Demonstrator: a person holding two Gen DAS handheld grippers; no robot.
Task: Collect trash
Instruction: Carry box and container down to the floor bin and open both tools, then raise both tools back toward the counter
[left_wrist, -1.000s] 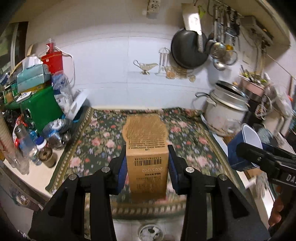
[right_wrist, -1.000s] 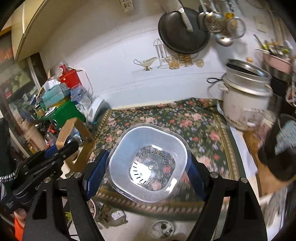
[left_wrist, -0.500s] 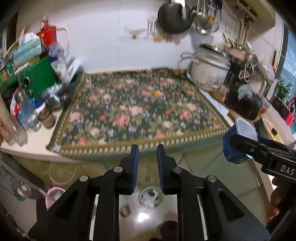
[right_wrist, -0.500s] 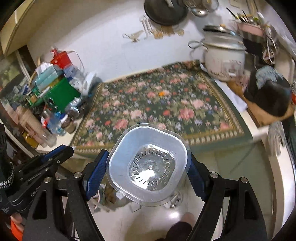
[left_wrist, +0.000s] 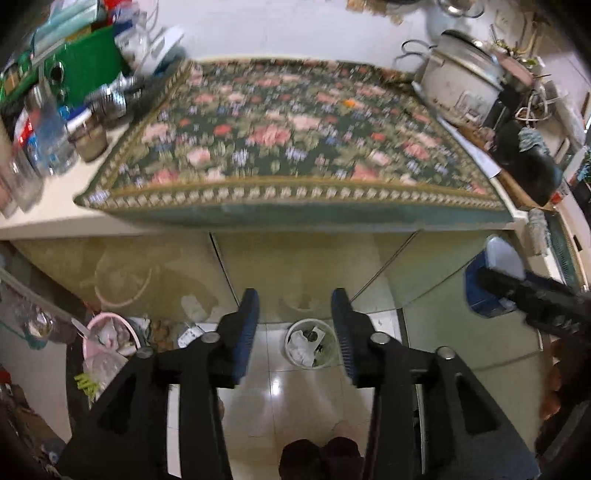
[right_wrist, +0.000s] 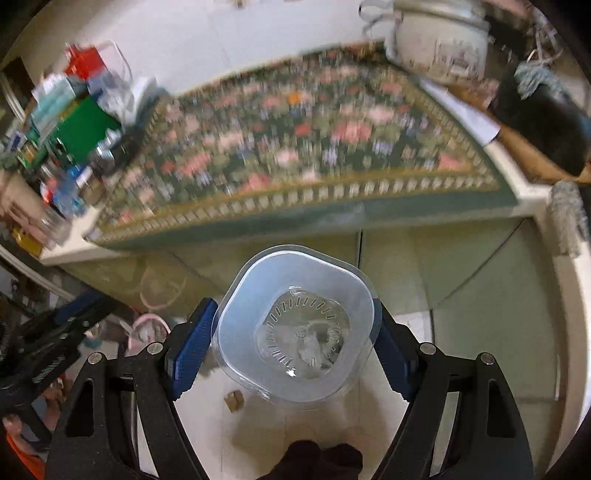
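Floral green cloth (left_wrist: 295, 122), white bin (left_wrist: 310, 347)

This is a home kitchen – a small, crowded one. A counter (left_wrist: 44, 218) runs along a white wall, with a flowery cloth (left_wrist: 288, 140) spread on top. A big white rice cooker (left_wrist: 461, 85) sits at one end, and bottles and jars (left_wrist: 55, 136) crowd the other end beside a green box (left_wrist: 92, 70). Below, on the shiny tile floor (left_wrist: 280, 406) – a small white trash bin (left_wrist: 308, 341)
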